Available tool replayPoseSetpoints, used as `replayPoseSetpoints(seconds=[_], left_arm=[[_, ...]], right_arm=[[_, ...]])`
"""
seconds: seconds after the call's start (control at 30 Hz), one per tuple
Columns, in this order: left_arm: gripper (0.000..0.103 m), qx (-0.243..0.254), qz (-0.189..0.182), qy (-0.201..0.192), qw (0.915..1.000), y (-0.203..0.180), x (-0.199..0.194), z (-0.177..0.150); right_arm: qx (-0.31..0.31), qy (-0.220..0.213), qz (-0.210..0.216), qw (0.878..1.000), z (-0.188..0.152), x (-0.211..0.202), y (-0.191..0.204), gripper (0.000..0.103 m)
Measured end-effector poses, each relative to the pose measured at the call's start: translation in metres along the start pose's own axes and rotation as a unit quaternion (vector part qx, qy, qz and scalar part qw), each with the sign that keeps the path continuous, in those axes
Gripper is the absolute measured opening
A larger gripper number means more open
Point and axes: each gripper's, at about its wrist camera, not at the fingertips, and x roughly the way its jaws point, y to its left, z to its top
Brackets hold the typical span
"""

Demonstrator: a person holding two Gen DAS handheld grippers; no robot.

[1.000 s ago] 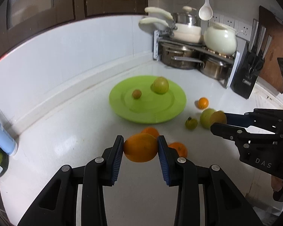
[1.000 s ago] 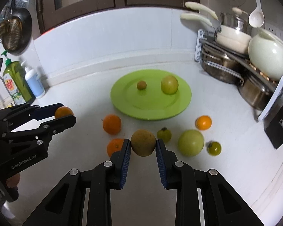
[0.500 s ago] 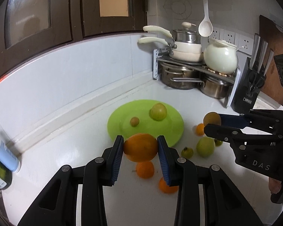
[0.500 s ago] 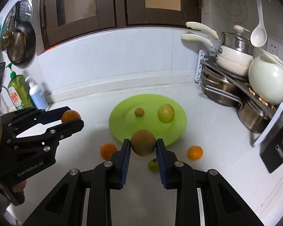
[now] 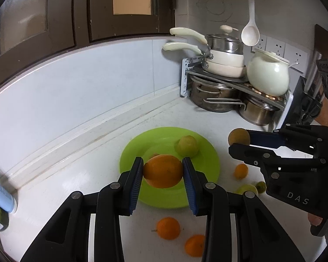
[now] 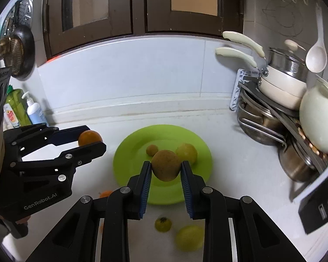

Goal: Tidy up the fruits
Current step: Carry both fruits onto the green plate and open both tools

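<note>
A: Where is the orange (image 5: pixel 163 171) sitting against the left hand-held gripper (image 5: pixel 161 172)?

B: It is sitting squarely between the blue ribbed pads, which are clamping it on both sides, above the near half of the green plate (image 5: pixel 204 152). The right hand-held gripper (image 6: pixel 165 168) is pinching a brown, speckled round fruit (image 6: pixel 165 164) the same way, over the plate's rim at 6 o'clock.

A: And what is lying on the plate?

B: A yellow-green fruit (image 6: pixel 187 153) is resting at about 2 o'clock from the brown one, and a small brown fruit (image 6: pixel 152 149) at 11 o'clock.

A: What is surrounding them?

B: A glossy white table (image 6: pixel 225 135) is carrying loose oranges (image 5: pixel 168 228) and green fruits (image 6: pixel 163 224), with steel pots (image 5: pixel 212 96) on a corner rack and dark wooden cabinets (image 6: pixel 129 6) overhead.
</note>
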Motion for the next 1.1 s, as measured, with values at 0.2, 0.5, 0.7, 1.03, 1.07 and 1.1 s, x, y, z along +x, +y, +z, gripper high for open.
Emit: replayPoseSetpoints(seconds=[0.2,0.5,0.7,1.03,1.07,1.1], left_arm=[[0.036,-0.005,0.000,0.024,0.9997,0.005,0.032,0.006],[0.036,-0.019,-0.001,0.077,0.9969,0.016,0.081,-0.001],[0.036,-0.016,-0.004,0.105,0.9943,0.019,0.105,-0.009],[0.036,-0.008,-0.006,0.135,0.9908,0.018,0.130,-0.016],[0.036,-0.008,-0.006,0.137,0.9905,0.018,0.131,-0.016],[0.036,-0.008,-0.006,0.138,0.9903,0.019,0.132,-0.017]], right_arm=[[-0.008,0.026,0.009,1.000,0.011,0.033,-0.011,0.028],[-0.010,0.076,0.026,0.997,0.009,0.086,-0.018,0.028],[-0.012,0.112,0.039,0.993,0.002,0.111,-0.014,0.028],[-0.023,0.154,0.040,0.987,-0.002,0.138,-0.015,0.028],[-0.024,0.156,0.040,0.987,-0.003,0.139,-0.015,0.028],[-0.024,0.158,0.039,0.986,-0.003,0.142,-0.016,0.028]])
